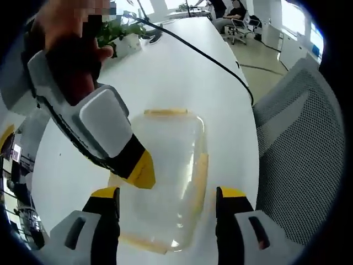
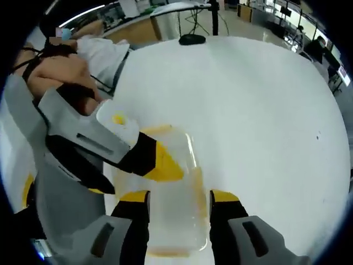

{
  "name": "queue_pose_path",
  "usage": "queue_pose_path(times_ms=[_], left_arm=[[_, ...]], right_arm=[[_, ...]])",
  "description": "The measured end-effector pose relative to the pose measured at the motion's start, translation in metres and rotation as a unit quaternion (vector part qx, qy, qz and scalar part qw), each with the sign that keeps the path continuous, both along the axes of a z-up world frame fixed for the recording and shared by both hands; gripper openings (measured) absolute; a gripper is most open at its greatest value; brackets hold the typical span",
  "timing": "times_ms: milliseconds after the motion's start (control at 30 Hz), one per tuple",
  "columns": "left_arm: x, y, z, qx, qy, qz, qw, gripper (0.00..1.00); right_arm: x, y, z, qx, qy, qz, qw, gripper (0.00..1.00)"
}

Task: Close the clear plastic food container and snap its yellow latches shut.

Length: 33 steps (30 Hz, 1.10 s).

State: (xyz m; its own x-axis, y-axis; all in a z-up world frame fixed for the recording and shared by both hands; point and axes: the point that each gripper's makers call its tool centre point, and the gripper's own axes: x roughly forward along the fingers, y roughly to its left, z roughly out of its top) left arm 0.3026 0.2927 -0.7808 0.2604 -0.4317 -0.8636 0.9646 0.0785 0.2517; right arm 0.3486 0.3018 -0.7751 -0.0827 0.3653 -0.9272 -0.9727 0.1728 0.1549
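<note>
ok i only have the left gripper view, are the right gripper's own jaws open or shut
Observer: In the right gripper view, the right gripper has its jaws apart, with the near end of the clear container between them.
Operator: and where's my left gripper from that side
Observer: The left gripper comes in from the left of that view, its yellow tip over the container's lid.
Operator: whats behind it
Observer: The hand holding it, and a white sleeve beyond that, at the edge of the white table.
</note>
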Motion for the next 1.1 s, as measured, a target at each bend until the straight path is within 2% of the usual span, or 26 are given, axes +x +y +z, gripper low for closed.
queue_pose_path(times_ms=[67, 167, 200, 300, 367, 400, 500, 633, 700, 800, 1100], left_arm=[[-0.002, 0.000, 0.001, -0.006, 0.007, -0.004, 0.9999, 0.71], [-0.004, -0.004, 0.006, -0.022, 0.016, -0.011, 0.9996, 0.74], [-0.005, -0.007, 0.008, -0.036, 0.030, -0.005, 0.9989, 0.77], [-0.008, -0.008, 0.008, -0.051, 0.066, 0.021, 0.9963, 0.93], [-0.007, -0.010, 0.010, -0.053, 0.062, 0.006, 0.9966, 0.98], [-0.009, -0.010, 0.010, -0.053, 0.064, -0.003, 0.9966, 0.98], [-0.012, -0.010, 0.009, -0.050, 0.070, -0.012, 0.9962, 0.99], [-0.013, -0.006, 0.011, -0.047, 0.077, -0.015, 0.9958, 0.98], [-0.012, -0.004, 0.012, -0.047, 0.081, -0.013, 0.9955, 0.99], [-0.009, -0.002, 0.014, -0.046, 0.079, -0.014, 0.9957, 0.99], [-0.005, 0.002, 0.017, -0.044, 0.093, -0.018, 0.9946, 0.99]], right_arm=[[0.001, -0.001, 0.001, 0.001, -0.007, -0.004, 1.0000, 0.42], [-0.004, -0.002, 0.003, 0.007, -0.001, -0.008, 0.9999, 0.44], [-0.005, -0.003, 0.004, 0.010, 0.003, -0.012, 0.9999, 0.45], [-0.008, 0.001, 0.009, 0.035, 0.010, -0.017, 0.9992, 0.51], [-0.006, 0.000, 0.009, 0.039, 0.006, -0.019, 0.9990, 0.59], [-0.006, 0.000, 0.009, 0.042, 0.001, -0.016, 0.9990, 0.63], [-0.005, -0.002, 0.010, 0.040, -0.012, -0.002, 0.9991, 0.66], [-0.011, -0.002, 0.013, 0.051, -0.006, -0.001, 0.9987, 0.71], [-0.017, 0.000, 0.015, 0.062, 0.001, 0.005, 0.9980, 0.76], [-0.016, -0.002, 0.016, 0.061, -0.013, 0.018, 0.9979, 0.74], [-0.021, -0.006, 0.026, 0.088, -0.016, 0.020, 0.9958, 0.76]])
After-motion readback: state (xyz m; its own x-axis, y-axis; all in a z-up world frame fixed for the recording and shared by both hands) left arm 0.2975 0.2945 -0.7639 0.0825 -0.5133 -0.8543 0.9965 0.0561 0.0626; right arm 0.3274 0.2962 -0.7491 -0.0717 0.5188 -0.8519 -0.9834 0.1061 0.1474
